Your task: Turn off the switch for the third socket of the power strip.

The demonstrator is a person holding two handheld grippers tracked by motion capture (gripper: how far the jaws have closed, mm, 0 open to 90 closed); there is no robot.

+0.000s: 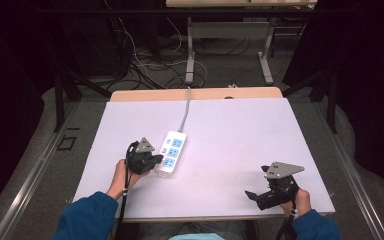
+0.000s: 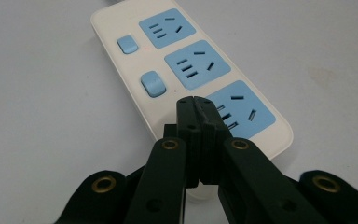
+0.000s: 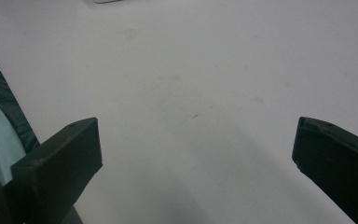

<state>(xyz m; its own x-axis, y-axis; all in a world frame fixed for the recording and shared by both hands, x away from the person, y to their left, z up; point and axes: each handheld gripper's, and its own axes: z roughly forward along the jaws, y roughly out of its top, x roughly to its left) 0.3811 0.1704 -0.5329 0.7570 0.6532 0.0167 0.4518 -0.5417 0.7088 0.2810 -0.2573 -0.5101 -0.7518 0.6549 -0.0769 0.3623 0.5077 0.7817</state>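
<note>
A white power strip (image 1: pixel 171 152) with three blue sockets lies left of the table's middle, and its grey cable (image 1: pixel 185 107) runs to the far edge. My left gripper (image 1: pixel 156 161) is at its near end. In the left gripper view the jaws (image 2: pixel 195 100) are shut with nothing between them. Their tips are over the strip (image 2: pixel 198 70), just left of the nearest socket and below two blue switches (image 2: pixel 153 84). Contact with the strip is unclear. My right gripper (image 1: pixel 257 182) is held at the front right with its jaws wide open (image 3: pixel 196 140) over bare table.
The white tabletop (image 1: pixel 230 130) has a wooden strip along its far edge (image 1: pixel 195 94). Beyond it, cables lie on the floor around another table's legs (image 1: pixel 190 55). A person's blue sleeves (image 1: pixel 87 217) come in over the front edge.
</note>
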